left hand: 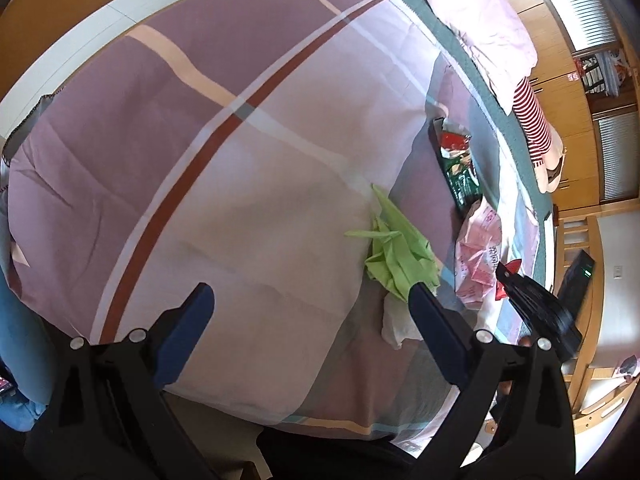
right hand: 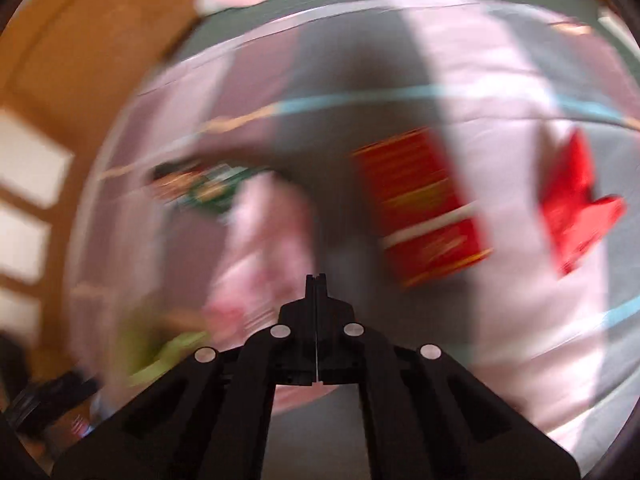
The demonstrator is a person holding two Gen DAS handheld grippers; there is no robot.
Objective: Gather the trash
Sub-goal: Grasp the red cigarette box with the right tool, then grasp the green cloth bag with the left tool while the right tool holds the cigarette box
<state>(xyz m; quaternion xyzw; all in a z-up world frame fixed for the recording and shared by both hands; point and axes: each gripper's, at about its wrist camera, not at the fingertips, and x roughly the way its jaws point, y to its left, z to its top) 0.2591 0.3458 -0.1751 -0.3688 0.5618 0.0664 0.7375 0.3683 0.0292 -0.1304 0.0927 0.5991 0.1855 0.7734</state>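
Note:
Trash lies on a plaid quilt (left hand: 240, 140). In the left wrist view a crumpled green paper (left hand: 394, 248) sits beside a white tissue (left hand: 396, 322), a pink wrapper (left hand: 478, 256) and green-and-red snack packets (left hand: 456, 160). My left gripper (left hand: 310, 296) stands open above the quilt, its right blue pad (left hand: 432, 328) next to the green paper and tissue, with nothing between the pads. The blurred right wrist view shows my right gripper (right hand: 316, 280) shut with nothing between its fingers. It hangs over the pink wrapper (right hand: 264, 248), with a red box (right hand: 424, 208) and a red crumpled paper (right hand: 576, 204) to its right.
A pink pillow (left hand: 480, 20) and a red-and-white striped cloth (left hand: 534, 120) lie along the bed's far side. A wooden rail (left hand: 576, 248) and a black device (left hand: 578, 280) stand to the right. Blue cloth (left hand: 20, 340) hangs at the left edge.

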